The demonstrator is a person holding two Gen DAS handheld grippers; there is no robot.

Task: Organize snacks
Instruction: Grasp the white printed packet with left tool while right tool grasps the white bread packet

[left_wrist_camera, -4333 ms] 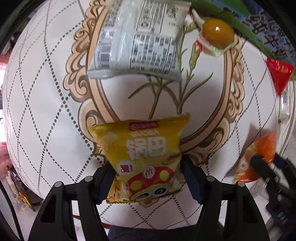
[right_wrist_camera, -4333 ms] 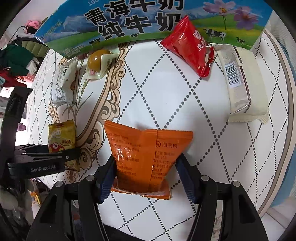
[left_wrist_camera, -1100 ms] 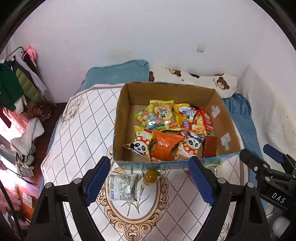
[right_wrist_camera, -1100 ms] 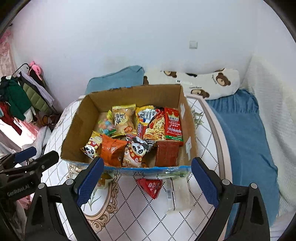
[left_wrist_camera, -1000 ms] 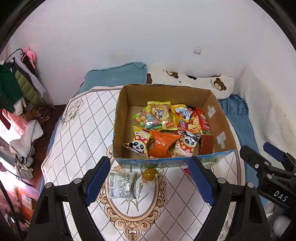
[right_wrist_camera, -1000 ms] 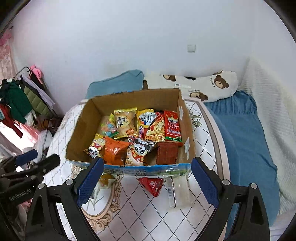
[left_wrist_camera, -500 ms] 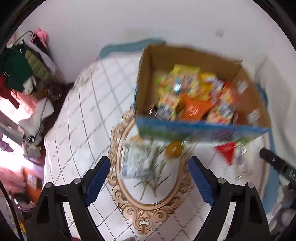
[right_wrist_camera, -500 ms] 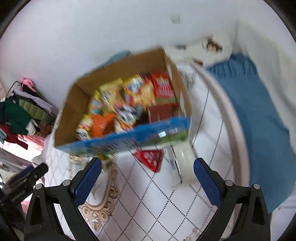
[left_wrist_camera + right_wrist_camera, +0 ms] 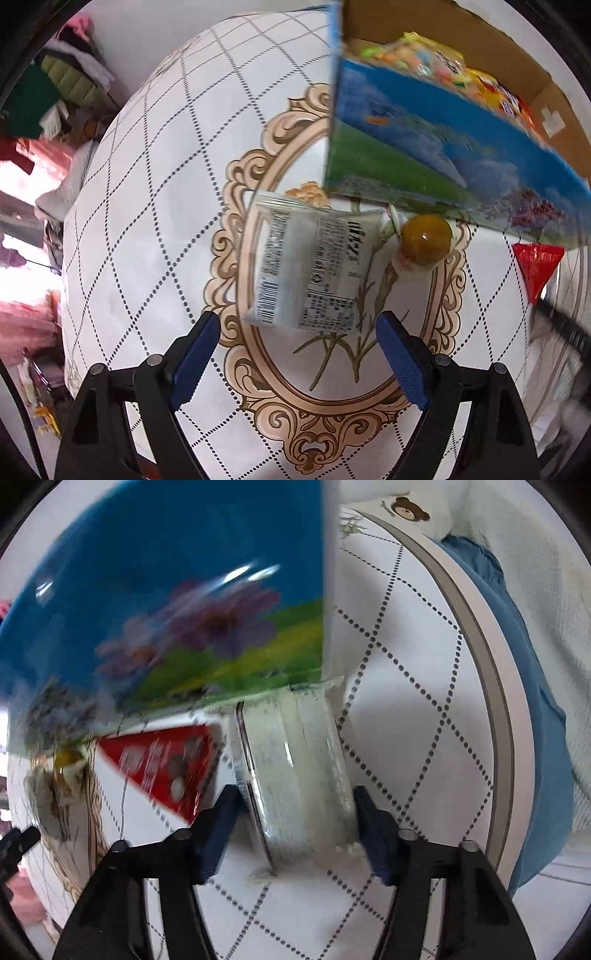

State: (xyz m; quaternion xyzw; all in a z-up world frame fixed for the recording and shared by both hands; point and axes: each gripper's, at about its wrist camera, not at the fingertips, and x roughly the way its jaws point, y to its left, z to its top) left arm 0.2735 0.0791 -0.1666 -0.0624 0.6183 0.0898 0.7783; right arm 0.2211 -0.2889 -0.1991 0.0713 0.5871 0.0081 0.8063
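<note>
- The right gripper (image 9: 295,812) is down low on the tabletop (image 9: 406,701). Its fingers (image 9: 218,819) sit on both sides of a pale wrapped cake (image 9: 295,775). They look very close to the wrapper, but the picture is blurry, so I cannot tell if they squeeze it yet.
- The pale wrapped cake lies just in front of the right end of the snack box (image 9: 166,590), with a red packet (image 9: 162,764) just to its left.
- I think the cake is soft and light. The shiny wrapper could slip, and a hard squeeze could squash it. Holding it gently across the middle of its long sides looks best.
- The left gripper (image 9: 299,350) has its fingers (image 9: 195,350) wide apart with nothing between them. It hovers just near a white bag (image 9: 310,266) that lies flat on the tabletop.
- The white bag looks thin, light and crinkly. I would hold it across its near edge or its middle.
- A round yellow sweet (image 9: 424,240) sits just right of the white bag, close to the box. It looks small, smooth and able to roll, so it needs a careful hold.
</note>
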